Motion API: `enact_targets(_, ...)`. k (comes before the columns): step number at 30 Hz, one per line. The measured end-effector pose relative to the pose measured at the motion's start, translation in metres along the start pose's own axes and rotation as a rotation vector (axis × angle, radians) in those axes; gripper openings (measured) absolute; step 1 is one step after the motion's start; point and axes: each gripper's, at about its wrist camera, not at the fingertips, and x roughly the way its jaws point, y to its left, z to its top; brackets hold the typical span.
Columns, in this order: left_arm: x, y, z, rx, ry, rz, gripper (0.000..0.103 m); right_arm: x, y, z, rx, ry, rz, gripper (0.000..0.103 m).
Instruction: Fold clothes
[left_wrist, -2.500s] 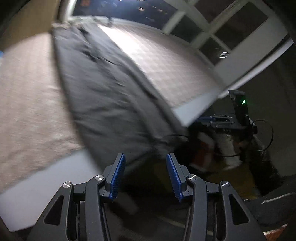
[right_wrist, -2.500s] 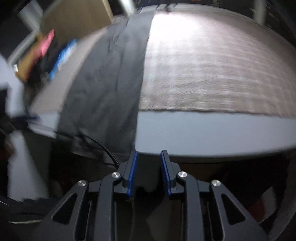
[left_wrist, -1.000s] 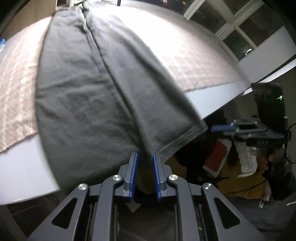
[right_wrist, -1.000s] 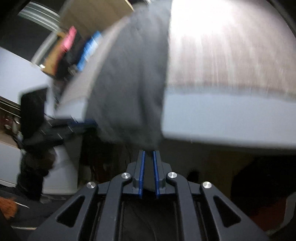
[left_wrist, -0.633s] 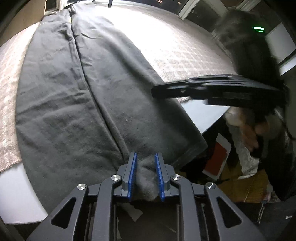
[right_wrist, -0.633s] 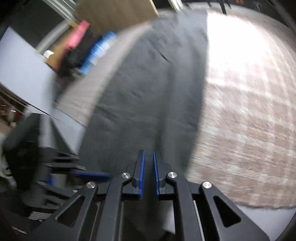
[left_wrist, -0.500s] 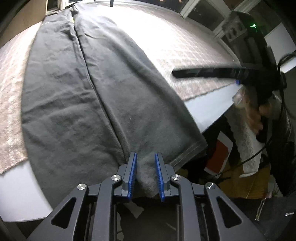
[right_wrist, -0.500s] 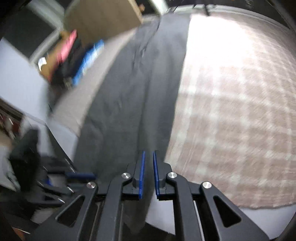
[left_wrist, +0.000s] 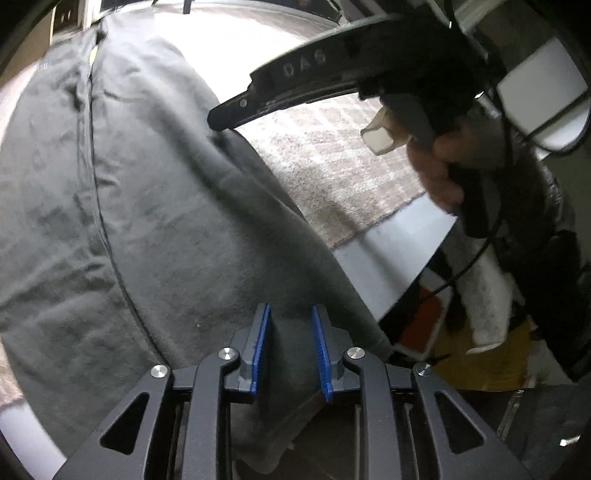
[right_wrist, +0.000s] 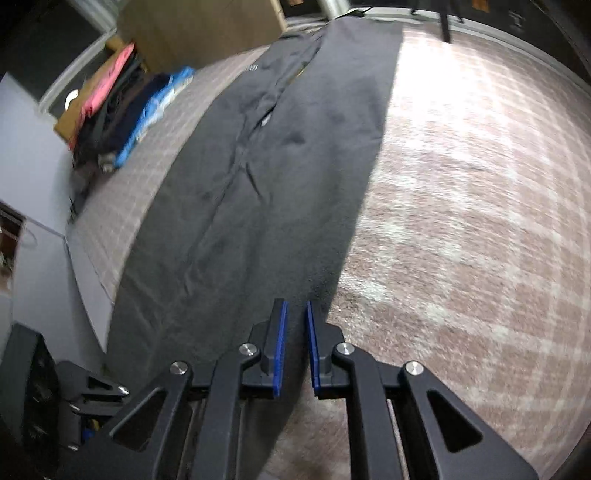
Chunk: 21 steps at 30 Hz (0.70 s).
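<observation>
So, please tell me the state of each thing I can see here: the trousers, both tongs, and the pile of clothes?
Dark grey trousers: spread lengthwise on the checked cloth, hem end off the table edge.
Left tongs: blue pads apart, hem fabric between them.
Right tongs: nearly shut on the trouser edge.
Pile of clothes: stacked beside the trousers, not touched.

The left tool (left_wrist: 290, 349) points steeply downward, its blue pads (left_wrist: 260, 347) standing a little apart with dark grey cloth (left_wrist: 192, 206) between them and not clearly pressed. The right tool (right_wrist: 294, 349) also points steeply downward, its pads (right_wrist: 279, 350) drawn close together on a thin edge of the same cloth. In the left wrist view, the person's right hand (left_wrist: 448, 162) grips the right tool's handle.
</observation>
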Motion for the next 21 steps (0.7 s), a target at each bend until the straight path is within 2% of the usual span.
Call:
enact_targets(2,-0.001,0.002,0.0,0.006,-0.002,-0.011,0.022,0.003,0.001,0.001,-0.032,0.005,-0.012,0.003)
enact_targets(4,-0.002,0.002,0.0,0.009,-0.005,-0.017,0.022,-0.008,-0.013,-0.001,-0.001,-0.038,-0.031,0.002)
enact_targets(5,-0.003,0.003,0.0,0.007,-0.006,-0.021,0.022,-0.017,-0.023,-0.001,0.027,-0.075,-0.08,0.002)
enact_targets(9,-0.01,0.006,-0.001,0.003,-0.005,-0.036,0.022,-0.026,-0.04,0.003,0.103,-0.073,-0.031,0.007)
enact_targets(11,-0.006,0.004,0.0,0.011,-0.004,-0.033,0.022,-0.028,-0.029,0.009,0.049,-0.112,-0.004,0.007)
enact_targets(15,0.002,0.001,-0.001,0.019,-0.001,-0.034,0.022,-0.002,0.003,0.03,-0.07,-0.09,0.046,0.007)
enact_targets(17,0.008,-0.002,-0.001,0.018,0.001,-0.035,0.022,0.015,0.009,0.04,-0.106,-0.057,0.001,0.005)
enact_targets(18,0.009,-0.003,-0.001,0.02,0.003,-0.034,0.022,0.019,0.006,0.043,-0.109,-0.046,-0.038,0.0)
enact_targets(20,0.011,-0.006,-0.001,0.03,0.006,-0.025,0.022,0.016,-0.003,0.052,-0.084,-0.057,-0.123,0.0)
enact_targets(21,0.011,-0.007,-0.001,0.037,0.007,-0.018,0.022,0.009,-0.009,0.058,-0.054,-0.081,-0.17,0.006)
